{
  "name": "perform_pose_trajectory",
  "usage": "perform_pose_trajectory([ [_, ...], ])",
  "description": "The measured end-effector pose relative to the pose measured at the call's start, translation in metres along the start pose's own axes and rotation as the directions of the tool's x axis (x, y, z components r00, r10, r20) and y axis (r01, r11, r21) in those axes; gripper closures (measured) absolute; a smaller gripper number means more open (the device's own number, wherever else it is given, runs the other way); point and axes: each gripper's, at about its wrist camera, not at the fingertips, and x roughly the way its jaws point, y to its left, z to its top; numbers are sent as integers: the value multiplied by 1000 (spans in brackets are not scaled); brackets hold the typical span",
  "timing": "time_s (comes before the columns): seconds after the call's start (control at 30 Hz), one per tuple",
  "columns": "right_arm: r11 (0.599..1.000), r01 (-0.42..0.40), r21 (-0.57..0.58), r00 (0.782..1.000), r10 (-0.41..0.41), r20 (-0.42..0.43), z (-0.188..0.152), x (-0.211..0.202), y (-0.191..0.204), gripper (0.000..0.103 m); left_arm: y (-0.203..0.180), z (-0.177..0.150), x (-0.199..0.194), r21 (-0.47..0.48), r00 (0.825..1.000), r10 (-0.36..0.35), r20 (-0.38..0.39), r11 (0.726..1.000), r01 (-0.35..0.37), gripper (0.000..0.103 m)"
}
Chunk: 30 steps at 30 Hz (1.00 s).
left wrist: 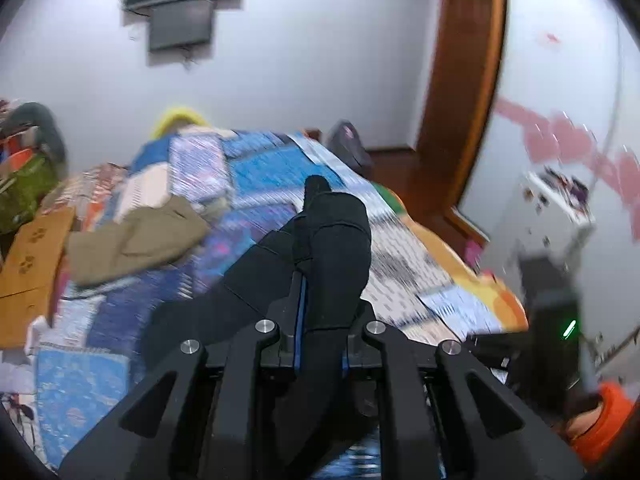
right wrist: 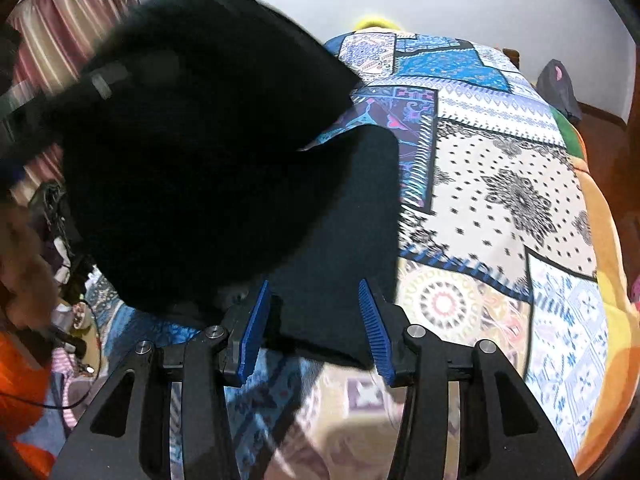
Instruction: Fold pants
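Note:
The black pants (left wrist: 336,248) are bunched between the blue pads of my left gripper (left wrist: 320,320), which is shut on them and holds them lifted above the patchwork bed cover (left wrist: 260,168). In the right wrist view the pants (right wrist: 192,152) hang as a big dark mass at the upper left, with a flat part lying on the bed cover (right wrist: 500,184). My right gripper (right wrist: 316,320) is open, its blue pads (right wrist: 374,332) on either side of the flat edge of the pants, not closed on it.
An olive-tan garment (left wrist: 136,240) lies on the bed's left side next to an orange cardboard box (left wrist: 28,264). A dark bag (left wrist: 348,144) sits at the far end of the bed. A wooden door frame (left wrist: 460,120) and a white cabinet (left wrist: 556,216) stand to the right.

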Motion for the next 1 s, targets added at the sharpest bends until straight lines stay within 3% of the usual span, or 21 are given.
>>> perform_pose_trajectory([
  [0.1,999,36,22,999,-36,4,-5,-16,-9,61,-17,-17,16,36,998,-21,-53,999,23,90],
  [0.23,995,81,62,997,-82,16,-14,-38,-24,61,-25,-35,34,-2,988,-62,-144,998,62,90],
  [0.4,989,105,106,993,-111,49,-23,-62,-35,60,-39,-49,44,-6,979,-53,-198,999,53,86],
  [0.53,988,105,112,991,-114,77,-23,-73,-31,60,-38,-42,37,-48,976,-65,-210,997,56,69],
  [0.57,989,103,107,990,-112,83,-21,-75,-29,60,-37,-40,34,-63,975,-79,-208,996,68,63],
  [0.73,994,86,68,989,-93,115,-12,-79,-14,60,-26,-21,2,-110,986,-114,-123,989,100,60],
  [0.9,998,54,20,988,-57,145,-1,-78,3,60,4,-7,-27,-134,999,-32,-34,991,28,52],
  [1.0,999,30,-22,988,-26,154,9,-70,16,60,30,-9,-27,-137,997,52,-52,989,-59,52],
])
